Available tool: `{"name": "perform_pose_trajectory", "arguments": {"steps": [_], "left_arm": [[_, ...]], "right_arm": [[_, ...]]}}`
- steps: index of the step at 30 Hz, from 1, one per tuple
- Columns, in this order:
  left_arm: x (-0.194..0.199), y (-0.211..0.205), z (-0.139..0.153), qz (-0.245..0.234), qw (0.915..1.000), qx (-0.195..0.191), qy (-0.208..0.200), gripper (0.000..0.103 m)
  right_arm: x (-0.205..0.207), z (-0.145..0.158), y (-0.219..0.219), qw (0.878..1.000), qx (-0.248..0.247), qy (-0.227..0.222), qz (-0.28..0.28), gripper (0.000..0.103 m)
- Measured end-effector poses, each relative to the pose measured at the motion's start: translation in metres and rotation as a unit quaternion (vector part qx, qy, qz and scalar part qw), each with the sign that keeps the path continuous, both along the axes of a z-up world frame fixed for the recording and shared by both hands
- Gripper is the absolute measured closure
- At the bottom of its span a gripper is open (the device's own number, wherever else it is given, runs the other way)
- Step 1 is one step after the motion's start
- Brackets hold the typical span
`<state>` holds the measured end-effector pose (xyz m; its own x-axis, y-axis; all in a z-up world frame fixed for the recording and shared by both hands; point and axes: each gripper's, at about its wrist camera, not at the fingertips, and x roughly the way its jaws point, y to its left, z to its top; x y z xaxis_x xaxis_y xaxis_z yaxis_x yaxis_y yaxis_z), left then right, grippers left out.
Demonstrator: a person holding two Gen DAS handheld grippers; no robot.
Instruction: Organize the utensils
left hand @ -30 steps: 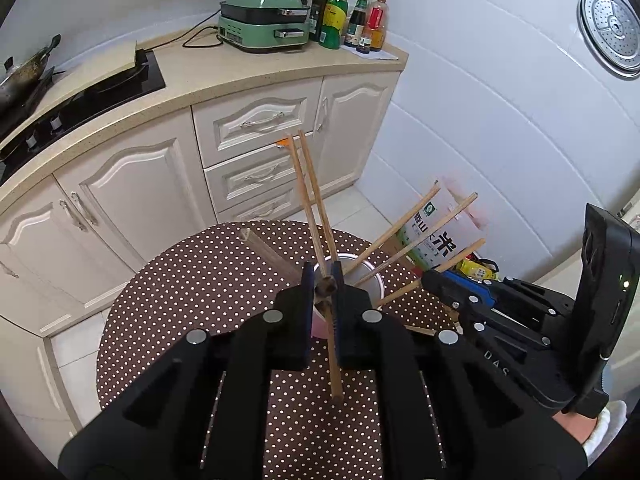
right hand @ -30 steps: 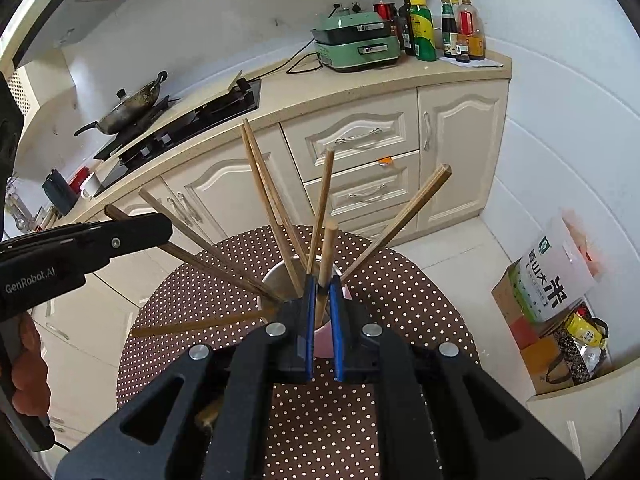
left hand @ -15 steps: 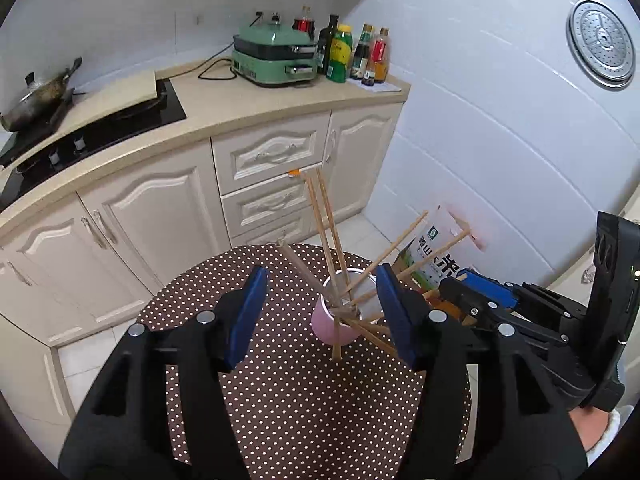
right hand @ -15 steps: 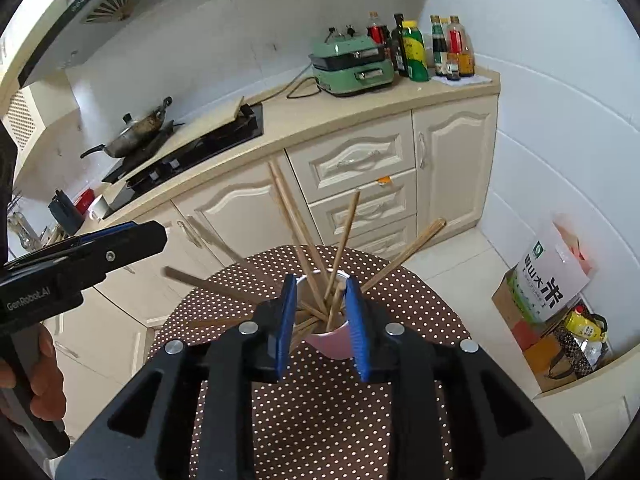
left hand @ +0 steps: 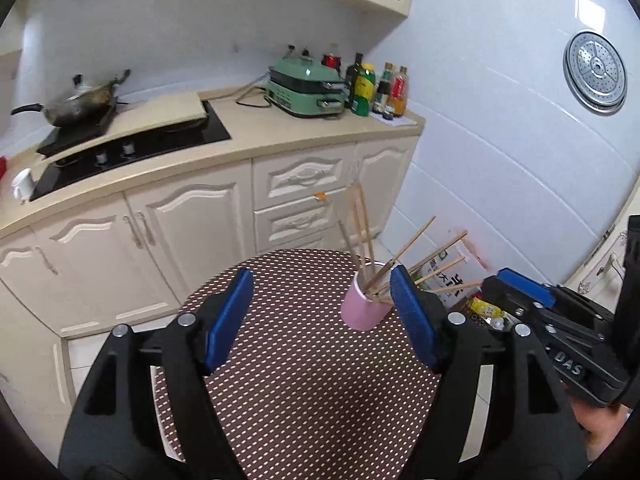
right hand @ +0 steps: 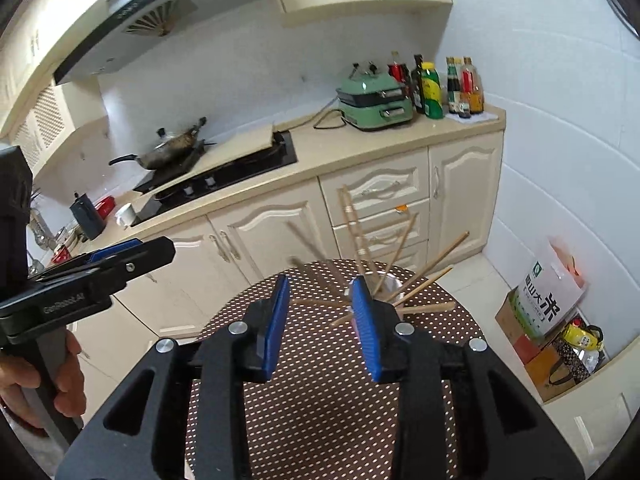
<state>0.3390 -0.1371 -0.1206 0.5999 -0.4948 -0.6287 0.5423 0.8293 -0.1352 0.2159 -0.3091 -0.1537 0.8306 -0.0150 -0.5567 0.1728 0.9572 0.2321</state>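
So the only surface here is a round table covered in a brown cloth with white polka dots (left hand: 304, 380). The one thing sitting on it is a small pink cup (left hand: 365, 307), toward the table's far edge, stuffed with wooden chopsticks (left hand: 408, 248) fanning out in all directions from the cup.

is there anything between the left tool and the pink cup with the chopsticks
Nothing visible does. The left tool is open above the dotted table, and the pink cup stands just ahead near its right finger, chopsticks fanned out of it. Only bare tablecloth lies between.
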Motion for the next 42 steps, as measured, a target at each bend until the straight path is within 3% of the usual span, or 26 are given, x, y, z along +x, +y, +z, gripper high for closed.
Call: {"name": "perform_pose_trajectory", "arguments": {"steps": [7, 17, 26, 42], "left_arm": [[-0.033, 0.044, 0.020, 0.054, 0.9973, 0.011, -0.048, 0.023], [-0.095, 0.076, 0.054, 0.109, 0.9871, 0.020, -0.115, 0.014], [-0.162, 0.077, 0.065, 0.148, 0.9817, 0.010, -0.120, 0.012], [-0.270, 0.071, 0.083, 0.191, 0.9691, 0.010, -0.156, 0.009]], "right_arm": [[-0.027, 0.026, 0.043, 0.999, -0.033, -0.029, 0.022, 0.065], [-0.065, 0.051, 0.067, 0.994, -0.057, -0.071, 0.058, 0.045], [-0.116, 0.063, 0.068, 0.988, -0.084, -0.093, 0.085, 0.030], [-0.201, 0.077, 0.068, 0.982, -0.097, -0.133, 0.091, 0.014]]}}
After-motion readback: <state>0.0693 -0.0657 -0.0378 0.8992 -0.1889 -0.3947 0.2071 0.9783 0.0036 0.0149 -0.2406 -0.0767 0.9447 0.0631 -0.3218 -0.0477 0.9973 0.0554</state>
